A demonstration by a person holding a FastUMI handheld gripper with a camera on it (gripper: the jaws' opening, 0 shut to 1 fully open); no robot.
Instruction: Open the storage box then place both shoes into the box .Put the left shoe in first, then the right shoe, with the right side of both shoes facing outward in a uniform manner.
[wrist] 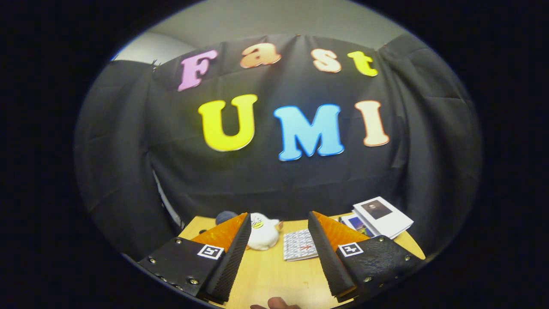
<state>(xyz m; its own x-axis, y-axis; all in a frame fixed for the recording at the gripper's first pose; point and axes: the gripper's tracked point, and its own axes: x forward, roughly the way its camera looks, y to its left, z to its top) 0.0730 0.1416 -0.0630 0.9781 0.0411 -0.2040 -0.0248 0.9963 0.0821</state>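
My gripper [279, 219] is open, its two fingers spread wide above a wooden table [274, 274] with nothing between them. Beyond the fingers lies the far part of the table and the black cloth wall. A fingertip of a person's hand [276, 304] shows at the near edge of the table, between the fingers.
A white plush toy [262, 231] with a dark rounded thing [226, 217] behind it sits just past the left finger. A small patterned booklet [299, 244] lies between the fingers further off. A stack of white books [381, 216] rests at the table's far right corner.
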